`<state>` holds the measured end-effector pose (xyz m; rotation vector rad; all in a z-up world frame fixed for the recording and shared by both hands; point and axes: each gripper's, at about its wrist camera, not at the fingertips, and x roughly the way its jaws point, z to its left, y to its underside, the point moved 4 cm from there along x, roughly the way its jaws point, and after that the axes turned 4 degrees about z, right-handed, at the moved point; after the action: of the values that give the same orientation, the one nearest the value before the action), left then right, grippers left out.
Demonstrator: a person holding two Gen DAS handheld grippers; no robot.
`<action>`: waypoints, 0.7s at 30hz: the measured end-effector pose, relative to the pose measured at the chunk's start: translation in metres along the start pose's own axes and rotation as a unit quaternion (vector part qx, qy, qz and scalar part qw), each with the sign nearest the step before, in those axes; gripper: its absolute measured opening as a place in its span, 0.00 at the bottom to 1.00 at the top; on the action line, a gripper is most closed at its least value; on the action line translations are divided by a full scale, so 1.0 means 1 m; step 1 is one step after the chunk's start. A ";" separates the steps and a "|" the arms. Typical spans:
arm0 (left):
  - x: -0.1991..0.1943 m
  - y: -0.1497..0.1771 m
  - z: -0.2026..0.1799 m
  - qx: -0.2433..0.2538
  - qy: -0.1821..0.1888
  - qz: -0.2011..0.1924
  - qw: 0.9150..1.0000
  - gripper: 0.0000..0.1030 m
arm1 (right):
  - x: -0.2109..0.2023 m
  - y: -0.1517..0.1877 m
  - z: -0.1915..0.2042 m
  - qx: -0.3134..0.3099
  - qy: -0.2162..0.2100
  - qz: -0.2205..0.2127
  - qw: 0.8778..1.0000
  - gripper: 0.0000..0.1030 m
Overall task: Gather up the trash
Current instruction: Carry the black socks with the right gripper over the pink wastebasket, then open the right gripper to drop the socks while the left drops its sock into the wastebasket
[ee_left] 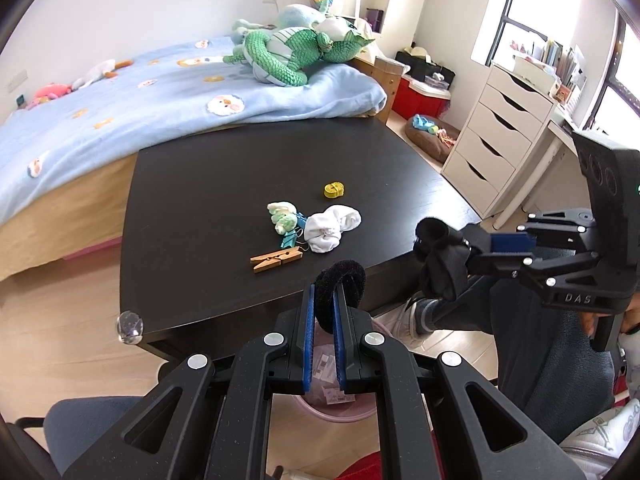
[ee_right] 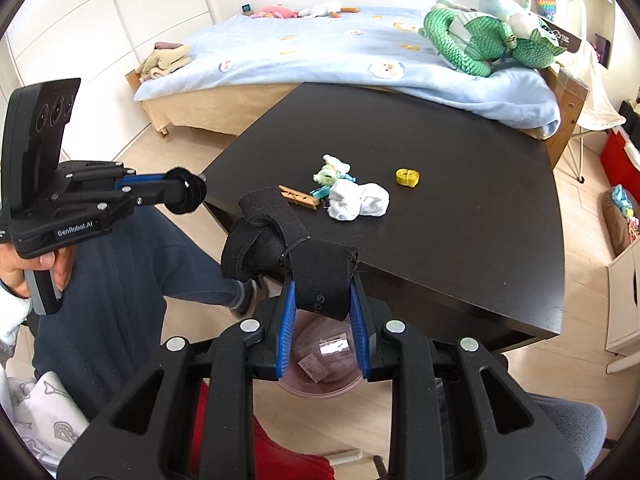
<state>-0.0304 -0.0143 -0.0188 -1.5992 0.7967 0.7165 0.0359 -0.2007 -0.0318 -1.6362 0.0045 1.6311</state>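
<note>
My left gripper (ee_left: pixel 324 292) is shut on a black fuzzy strap loop (ee_left: pixel 340 284), held over a pink bin (ee_left: pixel 332 408) below the table's front edge. My right gripper (ee_right: pixel 322 292) is shut on a knotted black strap (ee_right: pixel 280 244), also above the pink bin (ee_right: pixel 320 364), which holds paper scraps. On the dark table (ee_left: pixel 224 184) lie a wooden clothespin (ee_left: pixel 277 259), a white wad (ee_left: pixel 330 226), a green-white wad (ee_left: pixel 282 216), blue clips (ee_left: pixel 294 232) and a yellow tape roll (ee_left: pixel 334 190). The right gripper shows in the left wrist view (ee_left: pixel 436 256); the left gripper shows in the right wrist view (ee_right: pixel 188 192).
A bed (ee_left: pixel 120 104) with a blue blanket and plush toys stands behind the table. White drawers (ee_left: pixel 496 136) stand at the right. A clear corner bumper (ee_left: pixel 129 326) sits on the table's corner. The person's legs (ee_right: pixel 120 272) and a grey chair (ee_left: pixel 80 420) are near the bin.
</note>
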 end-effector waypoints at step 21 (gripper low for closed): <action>0.002 0.003 -0.010 0.014 0.017 0.005 1.000 0.08 | -0.001 -0.001 -0.010 0.028 0.013 -0.005 1.000 0.90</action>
<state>-0.0309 -0.0250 -0.0203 -1.5872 0.8373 0.6838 0.0445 -0.2057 -0.0325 -1.6127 0.0544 1.5891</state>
